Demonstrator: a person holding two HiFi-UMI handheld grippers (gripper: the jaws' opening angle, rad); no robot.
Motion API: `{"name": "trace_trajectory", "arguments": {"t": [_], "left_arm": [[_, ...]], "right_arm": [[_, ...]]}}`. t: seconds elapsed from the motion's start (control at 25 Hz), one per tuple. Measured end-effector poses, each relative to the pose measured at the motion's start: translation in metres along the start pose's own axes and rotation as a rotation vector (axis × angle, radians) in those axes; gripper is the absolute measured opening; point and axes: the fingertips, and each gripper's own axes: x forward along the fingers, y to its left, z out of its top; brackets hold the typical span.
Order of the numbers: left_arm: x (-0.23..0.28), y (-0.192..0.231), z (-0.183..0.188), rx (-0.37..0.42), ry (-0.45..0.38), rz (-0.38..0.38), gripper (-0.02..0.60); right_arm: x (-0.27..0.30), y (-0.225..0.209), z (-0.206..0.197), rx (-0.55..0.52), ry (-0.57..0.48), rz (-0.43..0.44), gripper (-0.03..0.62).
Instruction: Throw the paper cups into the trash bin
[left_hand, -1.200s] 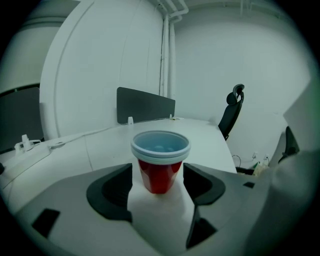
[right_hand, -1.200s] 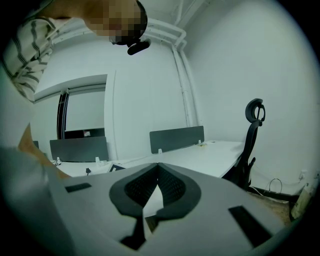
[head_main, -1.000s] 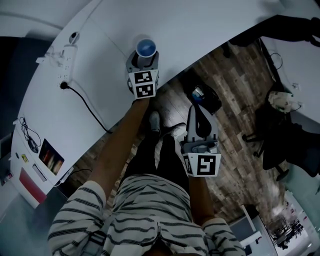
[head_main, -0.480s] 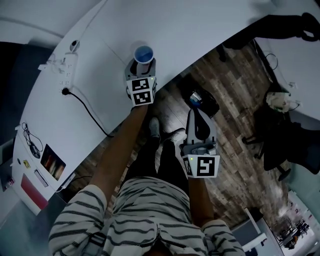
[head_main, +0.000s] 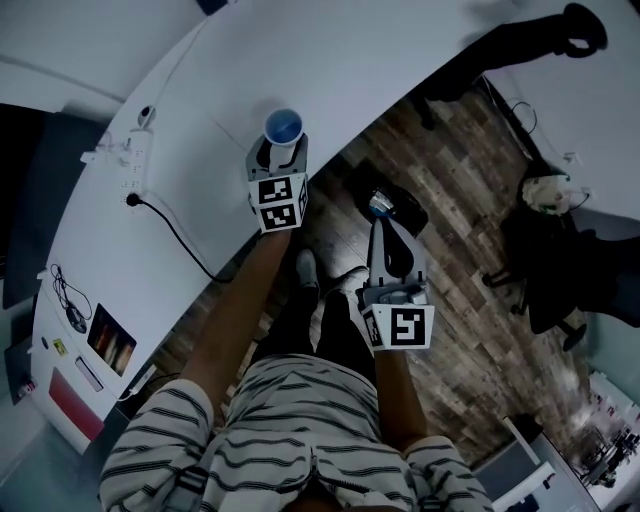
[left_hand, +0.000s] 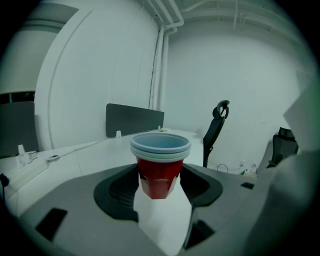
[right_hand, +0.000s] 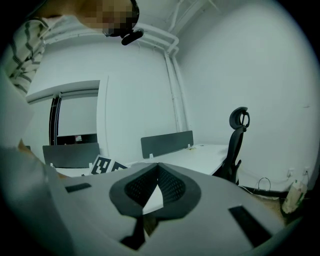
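Left claw (head_main: 281, 148): jaws just drawn in and clamped on a nested stack of red paper cups (head_main: 284, 126) with pale rims, held above the edge of the curved white tabletop (head_main: 400, 50). Right claw (head_main: 381, 228): jaws pressed together, empty, over the wood-plank floor (head_main: 480, 300) near a black trash bin (head_main: 410, 212).

Over the white bench (head_main: 400, 60), the left gripper (head_main: 281, 150) has its jaws, which have just been closing, around a blue-lined paper cup (head_main: 284, 127). The right gripper (head_main: 379, 228) hangs above the wooden floor (head_main: 480, 300), near what may be a dark trash bin (head_main: 408, 210).
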Motion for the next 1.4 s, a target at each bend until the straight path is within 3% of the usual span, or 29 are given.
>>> {"name": "trace_trajectory", "arguments": {"t": [0.44,0.84,1.4], "left_arm": [[-0.047,-0.069,0.039,0.022,-0.052,-0.106,0.276],[-0.09,-0.153,0.054,0.066,-0.075,-0.271,0.278],[-0.108,-0.259,0.068,0.146,-0.09,-0.473,0.278]], "right_arm": [[-0.05,-0.033,0.027,-0.011,-0.043,-0.126,0.011],[-0.097,-0.06,0.041,-0.017,-0.067,-0.246,0.011],[-0.158,-0.118,0.055,0.019,-0.109,-0.454,0.011]]}}
